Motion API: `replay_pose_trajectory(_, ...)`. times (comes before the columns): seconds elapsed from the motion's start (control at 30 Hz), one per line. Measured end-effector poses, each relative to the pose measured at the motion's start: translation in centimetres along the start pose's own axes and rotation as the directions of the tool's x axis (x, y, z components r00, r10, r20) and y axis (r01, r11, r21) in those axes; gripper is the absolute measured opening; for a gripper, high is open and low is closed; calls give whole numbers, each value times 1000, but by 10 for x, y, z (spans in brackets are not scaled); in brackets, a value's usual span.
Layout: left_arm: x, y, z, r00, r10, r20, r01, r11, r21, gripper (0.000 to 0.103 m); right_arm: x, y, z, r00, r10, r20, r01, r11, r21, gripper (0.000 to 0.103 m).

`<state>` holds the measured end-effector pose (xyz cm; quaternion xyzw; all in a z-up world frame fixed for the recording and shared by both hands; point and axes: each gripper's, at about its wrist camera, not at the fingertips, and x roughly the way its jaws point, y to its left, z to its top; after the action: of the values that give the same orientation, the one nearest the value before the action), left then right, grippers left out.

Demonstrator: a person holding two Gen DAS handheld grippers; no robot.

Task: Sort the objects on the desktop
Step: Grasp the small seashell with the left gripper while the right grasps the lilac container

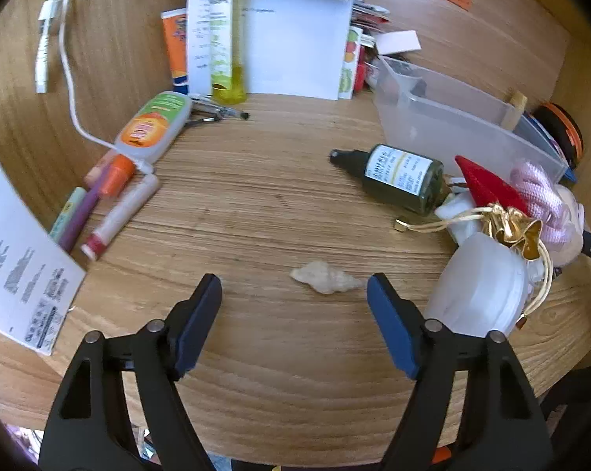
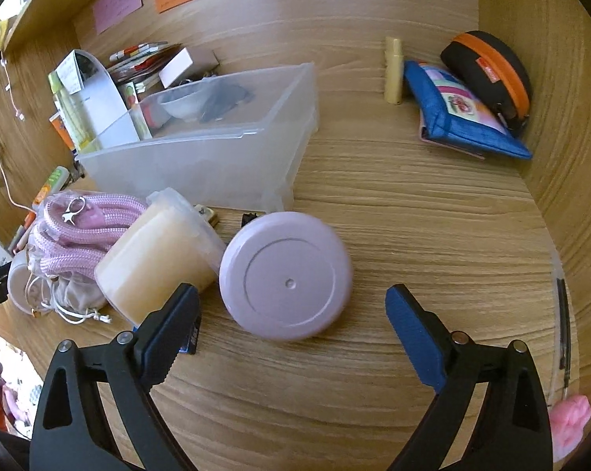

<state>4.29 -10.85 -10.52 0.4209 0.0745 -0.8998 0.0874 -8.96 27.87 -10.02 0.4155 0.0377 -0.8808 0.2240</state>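
My left gripper [image 1: 294, 294] is open over the wooden desk, with a small pale seashell [image 1: 326, 277] lying just ahead between its fingertips, nearer the right one. A dark green bottle [image 1: 397, 174] lies on its side further off. My right gripper [image 2: 291, 306] is open, with a round lilac tin [image 2: 286, 280] lying between and just ahead of its jaws. A cream-filled clear jar [image 2: 158, 259] lies tipped beside my left finger. A clear plastic bin [image 2: 217, 149] with some items in it stands behind.
Markers [image 1: 111, 204], an orange-green pack [image 1: 154, 125], a yellow-green tube [image 1: 224, 39] and papers [image 1: 295, 39] crowd the left and back. A red cone with gold ribbon [image 1: 491, 196], pink rope [image 2: 79, 227], a blue pouch [image 2: 460, 114] and a black-orange case [image 2: 491, 74] lie to the right.
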Motion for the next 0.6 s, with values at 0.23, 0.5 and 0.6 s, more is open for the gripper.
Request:
replay_pose_trajectory(0.23,10,-10,0,1000,1,4,-1,999,52,56,5,-1,2,1000,-10,-14,10,1000,1,91)
replay_pose_trajectory(0.5,11,-13,-1,998,36,41,-39,996,82,40,14,-1,4,999,8,-51,-7,1000,16,67)
replay_pose_trajectory(0.6,12,-13,-1,998,38,45,-41,996,73,40,14,0,4,999,24,-48,-23,1000,18,59)
